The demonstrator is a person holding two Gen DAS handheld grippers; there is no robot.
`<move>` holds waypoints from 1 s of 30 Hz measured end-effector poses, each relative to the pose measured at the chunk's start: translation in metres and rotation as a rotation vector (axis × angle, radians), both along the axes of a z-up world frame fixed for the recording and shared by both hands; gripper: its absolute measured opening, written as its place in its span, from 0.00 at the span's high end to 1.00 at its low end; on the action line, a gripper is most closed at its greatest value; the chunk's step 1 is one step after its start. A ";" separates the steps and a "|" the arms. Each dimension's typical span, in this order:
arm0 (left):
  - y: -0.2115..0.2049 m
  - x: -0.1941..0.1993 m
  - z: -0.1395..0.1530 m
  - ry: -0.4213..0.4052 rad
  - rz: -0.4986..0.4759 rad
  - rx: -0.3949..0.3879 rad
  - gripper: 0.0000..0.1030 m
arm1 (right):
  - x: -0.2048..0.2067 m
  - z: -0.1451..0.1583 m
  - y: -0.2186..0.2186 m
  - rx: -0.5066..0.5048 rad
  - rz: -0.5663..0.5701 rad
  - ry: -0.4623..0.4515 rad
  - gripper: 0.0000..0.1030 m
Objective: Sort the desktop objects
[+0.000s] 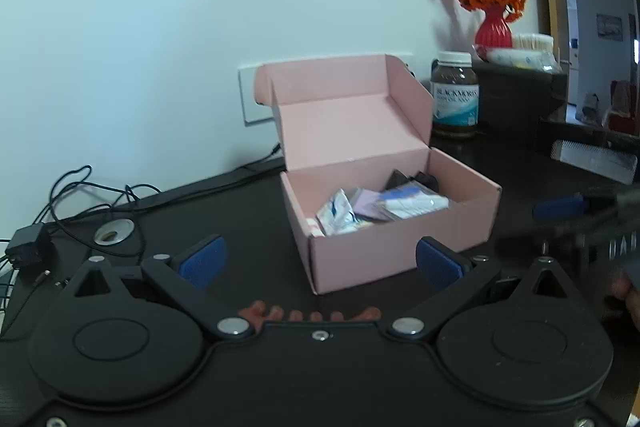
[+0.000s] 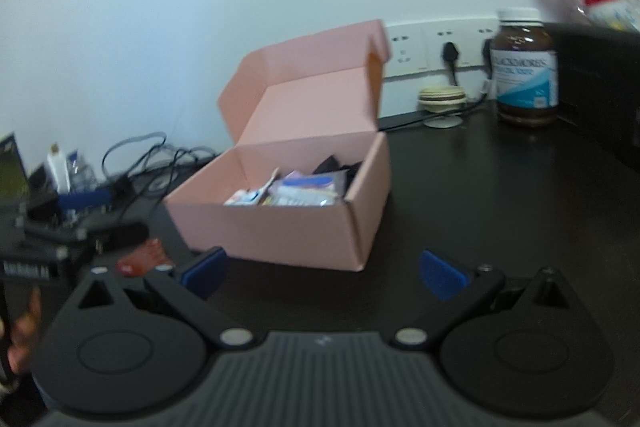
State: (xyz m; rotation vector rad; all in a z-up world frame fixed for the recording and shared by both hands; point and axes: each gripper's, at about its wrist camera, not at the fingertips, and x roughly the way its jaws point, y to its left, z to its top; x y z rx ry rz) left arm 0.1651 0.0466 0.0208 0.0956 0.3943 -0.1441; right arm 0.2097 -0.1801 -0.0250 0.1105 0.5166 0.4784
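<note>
A pink cardboard box [image 1: 400, 255] stands open on the dark desk, lid up, holding several small packets [image 1: 380, 209]. It also shows in the right wrist view [image 2: 280, 231]. My left gripper [image 1: 320, 261] is open and empty, just in front of the box's near corner. A reddish clawed object [image 1: 312, 315] lies on the desk right under it. My right gripper [image 2: 322, 273] is open and empty in front of the box. The left gripper appears blurred at the left of the right wrist view [image 2: 76, 223], and the right gripper blurred at the right of the left wrist view [image 1: 580, 223].
A brown supplement bottle [image 1: 455, 95] stands right of the box, beside a black cabinet [image 1: 520, 99] with a red vase of orange flowers [image 1: 494, 27]. Cables and an adapter [image 1: 28, 247] lie left. A silver object [image 1: 592, 157] lies far right. Wall sockets [image 2: 432, 45] sit behind.
</note>
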 end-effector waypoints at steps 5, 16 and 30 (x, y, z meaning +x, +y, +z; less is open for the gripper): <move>0.010 0.001 0.002 -0.028 0.059 -0.048 0.00 | -0.010 -0.003 0.029 -0.123 0.065 -0.015 0.01; 0.022 0.010 -0.003 0.025 0.087 -0.111 0.00 | -0.030 0.005 0.073 -0.239 0.297 -0.013 0.19; 0.020 0.013 -0.007 0.038 0.095 -0.102 0.00 | -0.038 -0.003 0.087 -0.289 0.375 -0.013 0.38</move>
